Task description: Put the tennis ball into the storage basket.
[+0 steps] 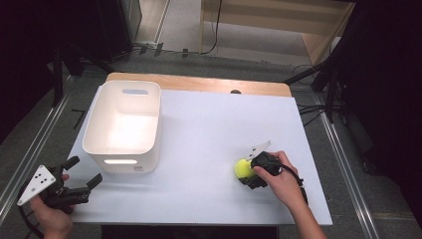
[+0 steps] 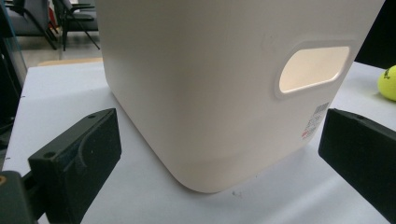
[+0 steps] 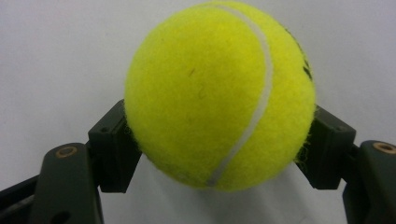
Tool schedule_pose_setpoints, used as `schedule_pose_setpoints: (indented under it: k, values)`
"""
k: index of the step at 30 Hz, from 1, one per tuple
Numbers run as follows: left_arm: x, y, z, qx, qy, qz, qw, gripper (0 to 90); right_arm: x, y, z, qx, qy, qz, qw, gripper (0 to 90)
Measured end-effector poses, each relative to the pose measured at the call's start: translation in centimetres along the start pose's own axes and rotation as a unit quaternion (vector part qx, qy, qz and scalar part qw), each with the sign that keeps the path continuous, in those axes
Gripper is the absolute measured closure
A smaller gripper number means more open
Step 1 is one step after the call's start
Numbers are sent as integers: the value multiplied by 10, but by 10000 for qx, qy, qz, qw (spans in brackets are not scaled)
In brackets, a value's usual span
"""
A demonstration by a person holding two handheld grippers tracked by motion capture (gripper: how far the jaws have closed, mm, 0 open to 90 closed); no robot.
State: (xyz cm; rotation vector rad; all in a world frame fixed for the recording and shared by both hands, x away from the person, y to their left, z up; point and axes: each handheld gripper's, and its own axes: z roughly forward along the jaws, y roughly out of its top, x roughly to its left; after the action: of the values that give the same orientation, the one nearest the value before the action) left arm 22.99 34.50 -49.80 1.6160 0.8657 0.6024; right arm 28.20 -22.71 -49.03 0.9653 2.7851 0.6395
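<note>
White table (image 1: 199, 149): ball (image 3: 219, 93) between jaws

Fuzzy felt tennis ball (image 3: 219, 93); smooth matt plastic bin (image 2: 224, 84); matt black tongs (image 3: 219, 154).

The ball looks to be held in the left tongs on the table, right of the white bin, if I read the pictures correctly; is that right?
Not quite: the ball is held in the right tongs, not the left. The high view shows it, and the right gripper view shows both jaws pressed on its sides. The left tongs are open by the bin. The rest stands.
</note>
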Motion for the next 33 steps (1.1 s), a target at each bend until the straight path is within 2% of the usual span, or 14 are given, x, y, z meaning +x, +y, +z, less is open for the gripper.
schedule_pose_setpoints:
  k: [4,33]
  values:
    - [0,0,0,2,3,3,10000,0,1,1,-2,38,2,-67,10000,241]
    - [0,0,0,-2,-7,1,10000,0,-1,30,-28,-174,132,-305,9993,242]
